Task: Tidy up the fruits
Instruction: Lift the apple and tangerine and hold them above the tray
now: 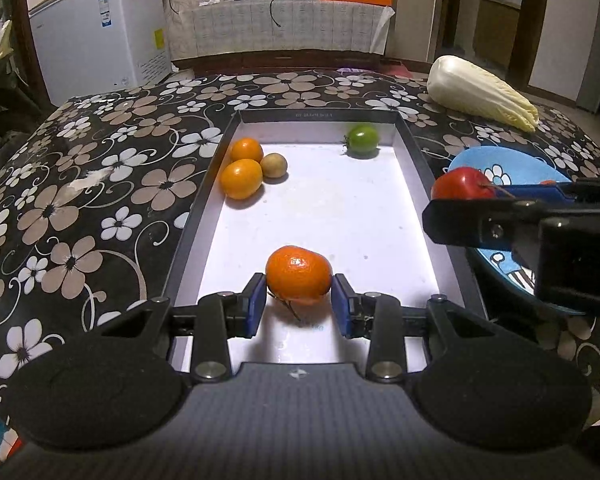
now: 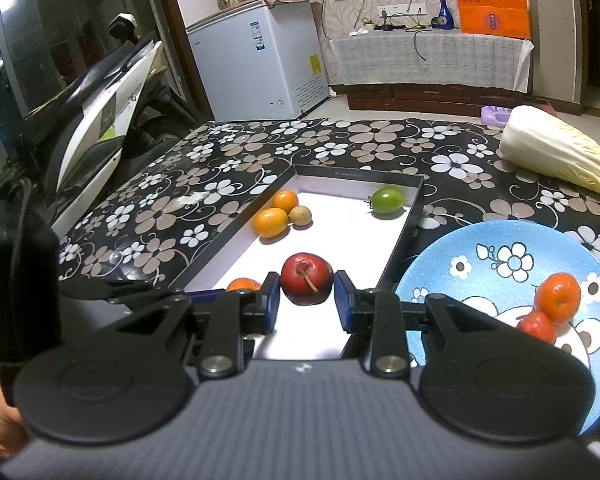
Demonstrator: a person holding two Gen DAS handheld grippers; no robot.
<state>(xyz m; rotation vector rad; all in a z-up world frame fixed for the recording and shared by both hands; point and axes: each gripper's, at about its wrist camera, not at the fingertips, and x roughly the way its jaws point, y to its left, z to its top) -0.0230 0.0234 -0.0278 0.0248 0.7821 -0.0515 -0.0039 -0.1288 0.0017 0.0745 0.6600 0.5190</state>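
Both hand-held grippers, left and right, clamp shut (angled downward).

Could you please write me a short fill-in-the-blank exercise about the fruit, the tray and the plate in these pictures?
1. The left gripper is shut on an ____ mandarin.
2. The right gripper holds a ____ fruit with a stem.
3. The blue plate carries ____ fruits.
4. Alone at the tray's far end lies a ____ tomato.

Missing words: orange; red; two; green
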